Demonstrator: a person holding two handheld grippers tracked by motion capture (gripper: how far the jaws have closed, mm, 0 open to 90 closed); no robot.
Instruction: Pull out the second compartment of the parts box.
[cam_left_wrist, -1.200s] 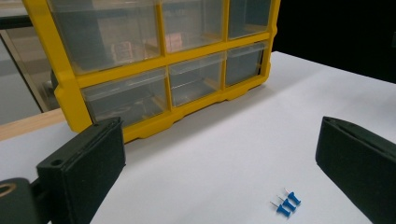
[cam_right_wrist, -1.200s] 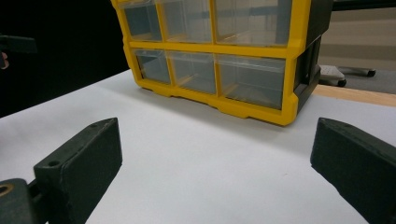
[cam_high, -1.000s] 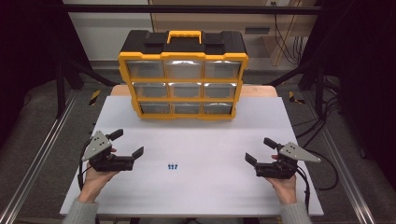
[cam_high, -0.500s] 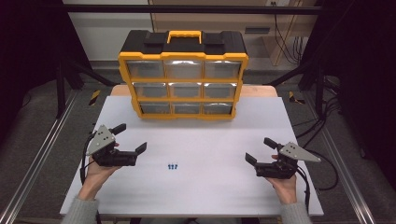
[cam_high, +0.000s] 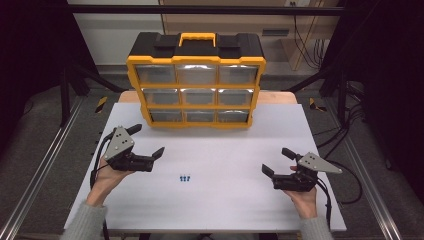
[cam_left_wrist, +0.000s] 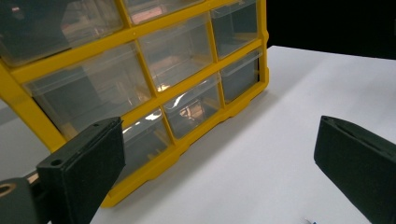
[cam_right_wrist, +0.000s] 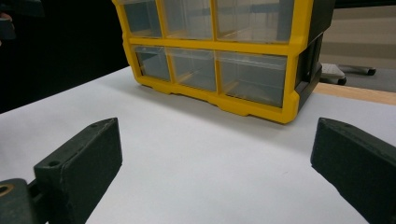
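Grey knitted sleeves (cam_high: 85, 222); each black tool (cam_high: 146, 142) carries a grey triangular plate and black cable.

The organizer (cam_high: 196, 80) looks like hard plastic: a glossy yellow frame, a matt black top, and clear, shiny drawers (cam_high: 197, 96) that catch the light. The table (cam_high: 225, 165) has a smooth, matt white surface with a bare wood edge at the back. Both grippers, left (cam_high: 148, 140) and right (cam_high: 277, 161), have matt black jaws with a slightly grainy finish; each carries a dull grey metal-looking plate. The tiny blue pieces (cam_high: 185, 177) look like plastic.
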